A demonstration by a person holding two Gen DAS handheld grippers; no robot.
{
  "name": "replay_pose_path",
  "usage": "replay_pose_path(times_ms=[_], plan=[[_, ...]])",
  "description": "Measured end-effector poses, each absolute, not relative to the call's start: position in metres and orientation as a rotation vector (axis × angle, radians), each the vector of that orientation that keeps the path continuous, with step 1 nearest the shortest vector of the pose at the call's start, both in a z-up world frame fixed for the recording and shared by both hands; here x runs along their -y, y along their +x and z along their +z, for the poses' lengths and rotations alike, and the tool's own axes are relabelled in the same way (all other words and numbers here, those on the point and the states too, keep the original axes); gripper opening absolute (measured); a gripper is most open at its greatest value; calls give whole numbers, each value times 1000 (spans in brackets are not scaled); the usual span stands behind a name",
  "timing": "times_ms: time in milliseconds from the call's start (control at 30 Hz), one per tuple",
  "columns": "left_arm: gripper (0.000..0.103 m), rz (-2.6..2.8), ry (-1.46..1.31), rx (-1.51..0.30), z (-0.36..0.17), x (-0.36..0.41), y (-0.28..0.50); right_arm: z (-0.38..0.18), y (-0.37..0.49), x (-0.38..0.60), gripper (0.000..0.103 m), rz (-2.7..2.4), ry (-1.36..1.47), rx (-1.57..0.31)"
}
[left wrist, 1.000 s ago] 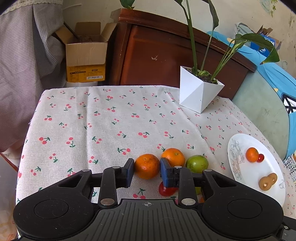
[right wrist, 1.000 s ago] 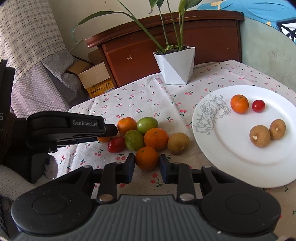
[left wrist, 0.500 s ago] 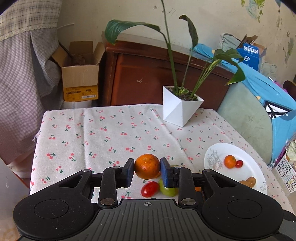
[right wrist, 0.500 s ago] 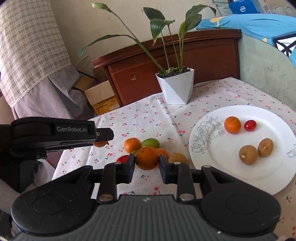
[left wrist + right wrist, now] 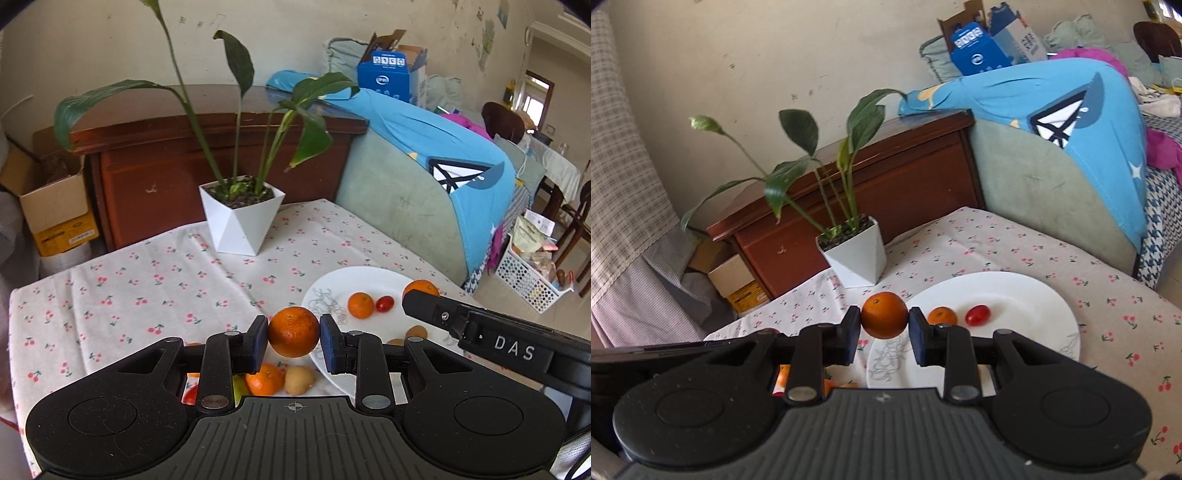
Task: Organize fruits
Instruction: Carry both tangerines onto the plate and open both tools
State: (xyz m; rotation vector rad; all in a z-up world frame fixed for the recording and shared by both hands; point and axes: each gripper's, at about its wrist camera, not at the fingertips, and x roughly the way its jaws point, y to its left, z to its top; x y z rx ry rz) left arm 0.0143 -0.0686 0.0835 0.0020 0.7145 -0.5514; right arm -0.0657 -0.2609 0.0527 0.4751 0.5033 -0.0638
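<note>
My left gripper (image 5: 294, 341) is shut on an orange (image 5: 293, 336) and holds it in the air near the left rim of the white plate (image 5: 373, 277). My right gripper (image 5: 884, 320) is shut on another orange (image 5: 884, 314), raised above the plate (image 5: 1034, 306). The right gripper's side and its orange (image 5: 421, 286) show in the left wrist view. On the plate lie a small orange (image 5: 360, 305), a cherry tomato (image 5: 384, 303) and brown fruits (image 5: 416, 331). An orange (image 5: 266, 380), a brown fruit (image 5: 298, 379) and others partly hidden lie on the cloth below the left gripper.
A white pot with a tall plant (image 5: 242, 221) stands at the back of the cherry-print tablecloth (image 5: 129, 295). A wooden cabinet (image 5: 155, 173) and a cardboard box (image 5: 51, 210) are behind the table. A sofa with a blue cover (image 5: 443, 177) is to the right.
Both grippers have lifted their oranges off the cloth and moved up and right toward the plate. The fruit pile now lies below and behind the fingers.
</note>
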Motion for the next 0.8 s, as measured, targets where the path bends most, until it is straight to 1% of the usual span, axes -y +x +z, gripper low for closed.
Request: replay_pose_path(times_ms=[367,700,800], plan=[[28,-609,4,-787,55,108,29,19,-71,295,28,-235,630,-615],[28,-637,34,-839,36,135,36,4,-72,299,28,-297,660,-667],[28,-641,38,-844,33,139,37,1,-72,300,31,-302,678,-669]])
